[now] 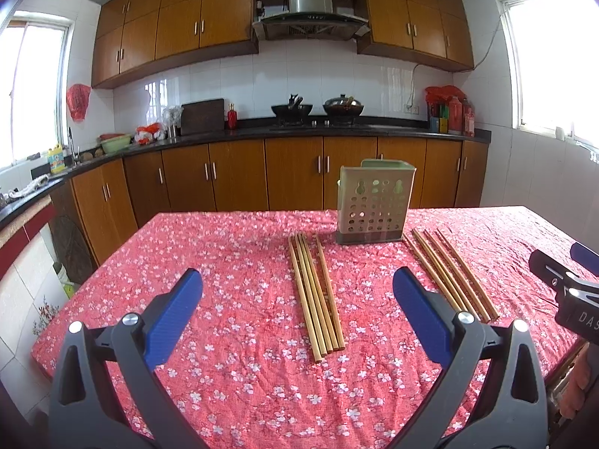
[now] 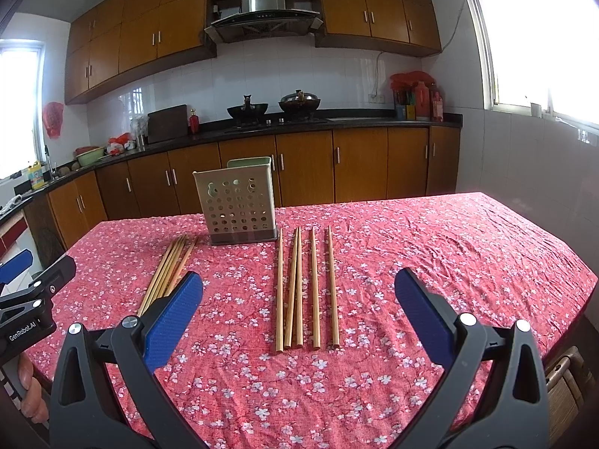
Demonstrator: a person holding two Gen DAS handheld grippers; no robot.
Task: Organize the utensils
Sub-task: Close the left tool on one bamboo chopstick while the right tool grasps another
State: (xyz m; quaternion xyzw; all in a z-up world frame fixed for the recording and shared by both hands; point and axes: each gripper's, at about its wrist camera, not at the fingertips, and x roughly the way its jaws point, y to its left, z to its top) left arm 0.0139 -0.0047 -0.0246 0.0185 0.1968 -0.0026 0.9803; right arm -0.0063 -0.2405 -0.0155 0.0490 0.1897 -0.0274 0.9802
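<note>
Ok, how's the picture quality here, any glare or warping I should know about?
Left wrist view: both windows blow out white, and fisheye bows the upper cabinets; the chopsticks and holder stay sharp. Right wrist view: the right window glares hardest, corners vignette dark, the tablecloth is evenly lit.

Home kitchen — cabinets (image 1: 179, 26), woks (image 2: 248, 109).

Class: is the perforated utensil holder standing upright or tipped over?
Upright. The utensil holder stands on its dark base on the tablecloth, open top upward.
</note>
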